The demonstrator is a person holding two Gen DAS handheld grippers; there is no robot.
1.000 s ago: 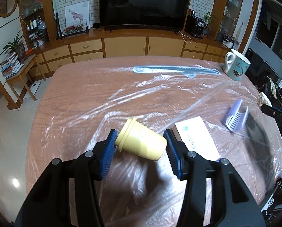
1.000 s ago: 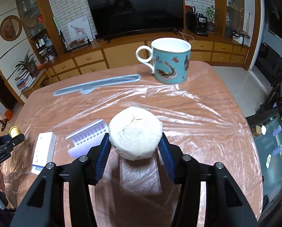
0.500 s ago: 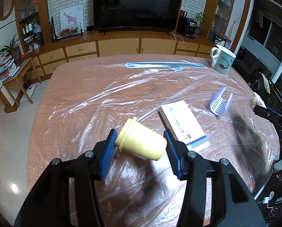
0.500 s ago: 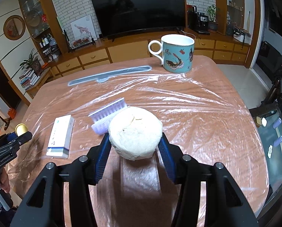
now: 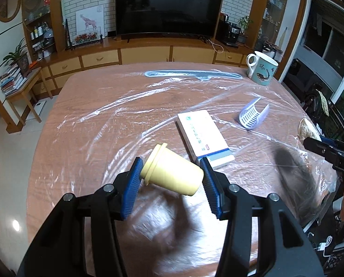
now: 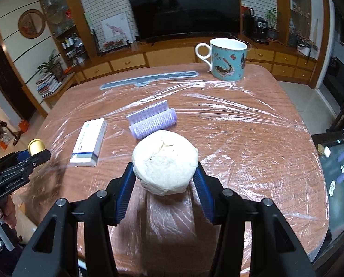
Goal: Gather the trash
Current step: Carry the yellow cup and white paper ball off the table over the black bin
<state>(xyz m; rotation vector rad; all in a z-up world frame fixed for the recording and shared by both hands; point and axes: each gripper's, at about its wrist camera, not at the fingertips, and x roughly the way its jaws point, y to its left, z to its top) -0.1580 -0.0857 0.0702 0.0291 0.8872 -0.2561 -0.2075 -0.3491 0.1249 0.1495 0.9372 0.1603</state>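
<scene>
Wrist views split the scene between them: the left one shows the yellow cup (image 5: pixel 172 173) whole, lying on its side with its rim toward the left pad, while the right view catches only its gold-looking end (image 6: pixel 36 146) poking past the left gripper (image 6: pixel 31 155) at the frame's left edge. Conversely, the pale round lump (image 6: pixel 165 161) fills the middle of the right view, yet the left view gives just a sliver of it (image 5: pixel 308 129) above the right gripper (image 5: pixel 319 144) at the far right. Left gripper (image 5: pixel 170 180) has its blue pads closed against the cup's rim and base, holding it above the plastic-wrapped table (image 5: pixel 107 106). Right gripper (image 6: pixel 165 180) is clamped on the lump's two sides, also lifted off the film. On the table lie a white box (image 5: pixel 203 136), just beyond the cup, a lilac comb-like clip (image 5: pixel 252 115) near it, a long pale-blue strip (image 5: pixel 192 73) at the far edge and a turquoise mug (image 5: pixel 262 70) at the far right corner.
</scene>
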